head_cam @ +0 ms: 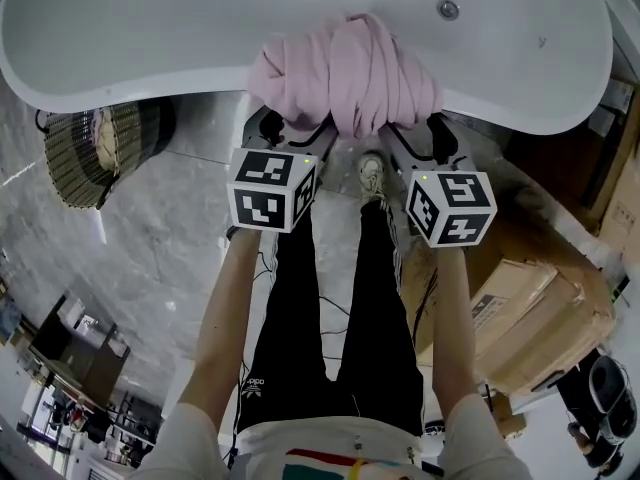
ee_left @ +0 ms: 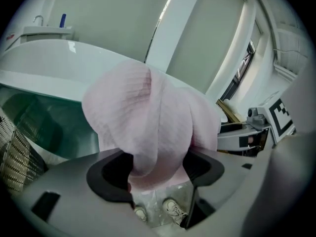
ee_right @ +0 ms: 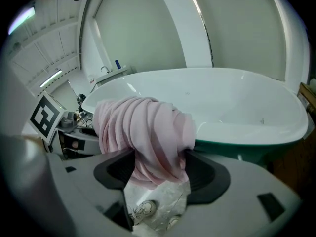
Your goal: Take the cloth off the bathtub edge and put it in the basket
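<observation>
Your left gripper [ee_left: 157, 171] is at the rim of the white bathtub [head_cam: 150, 28], fingers [ee_left: 106, 174] spread wide. The pink cloth [head_cam: 345, 73] hangs straight down between them, not clamped. It's the same on the other side: your right gripper [ee_right: 160, 171] has its fingers [ee_right: 210, 174] as wide as they go, and a bunch of pink folds drops into the gap. The cloth sits bundled over the near edge of the tub, draped over the rim, with both grippers just beside each other beneath it, left and right of the bundle. Off to your left the wicker basket [head_cam: 85, 153] stands on the marbled floor [head_cam: 180, 258] close by the tub's end, well apart from the cloth. Your shoes [ee_right: 143, 209] show on the floor below the open fingers.
</observation>
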A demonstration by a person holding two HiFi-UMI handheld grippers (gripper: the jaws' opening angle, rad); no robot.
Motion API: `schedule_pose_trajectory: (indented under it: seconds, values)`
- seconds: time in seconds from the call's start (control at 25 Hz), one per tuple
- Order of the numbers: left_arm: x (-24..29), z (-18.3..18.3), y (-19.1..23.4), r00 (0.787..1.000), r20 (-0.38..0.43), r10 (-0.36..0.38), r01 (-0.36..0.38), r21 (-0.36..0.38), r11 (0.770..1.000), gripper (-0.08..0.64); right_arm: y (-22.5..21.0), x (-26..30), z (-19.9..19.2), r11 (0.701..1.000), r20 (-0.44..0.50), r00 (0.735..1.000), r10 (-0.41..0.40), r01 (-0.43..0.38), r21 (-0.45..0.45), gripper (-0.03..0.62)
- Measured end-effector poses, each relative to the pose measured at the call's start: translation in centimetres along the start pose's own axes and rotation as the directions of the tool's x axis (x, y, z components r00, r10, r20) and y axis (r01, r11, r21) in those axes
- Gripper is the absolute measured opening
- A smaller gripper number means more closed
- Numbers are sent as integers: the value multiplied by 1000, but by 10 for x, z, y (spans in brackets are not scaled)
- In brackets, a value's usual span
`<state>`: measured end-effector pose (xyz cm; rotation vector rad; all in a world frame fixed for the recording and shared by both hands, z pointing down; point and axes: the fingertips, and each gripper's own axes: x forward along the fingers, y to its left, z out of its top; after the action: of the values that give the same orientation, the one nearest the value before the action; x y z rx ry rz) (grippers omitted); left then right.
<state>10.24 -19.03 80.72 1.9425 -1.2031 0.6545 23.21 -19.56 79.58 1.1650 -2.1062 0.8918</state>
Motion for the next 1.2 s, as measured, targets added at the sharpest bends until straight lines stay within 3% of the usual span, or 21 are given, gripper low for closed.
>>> schedule_pose_trajectory:
  seconds: [0.08, 0.24, 0.48, 0.64, 0.92, 1.2]
  values:
    - [6, 2, -3, 1000, -17, -8, 8, 0, 1000, 317, 2, 3, -1, 1000, -7, 1000, 20, -20, 14, 322]
    - [7, 3, -5, 999, -31, -9, 9, 2, 1000, 252, 8, 7, -3, 998, -28, 998, 53, -52, 43, 214]
    - [-1, -1, -6, 999, -23, 45, -44, 6, 999, 96, 12, 7, -5, 1000, -51, 999, -7, 6, -4, 89]
    - [-5, -2, -9, 995, -10, 97, -97, 17, 995, 64, 12, 5, -7, 1000, -53, 998, -14, 13, -12, 77]
    - [-17, 7, -14, 993, 37, 116, -117, 41, 992, 57, 14, -6, -2, 998, -51, 998, -32, 29, -62, 71]
    - [-32, 24, -22, 988, 80, 131, -131, -7, 991, 55, 17, -25, 17, 998, -29, 998, -49, 48, -52, 66]
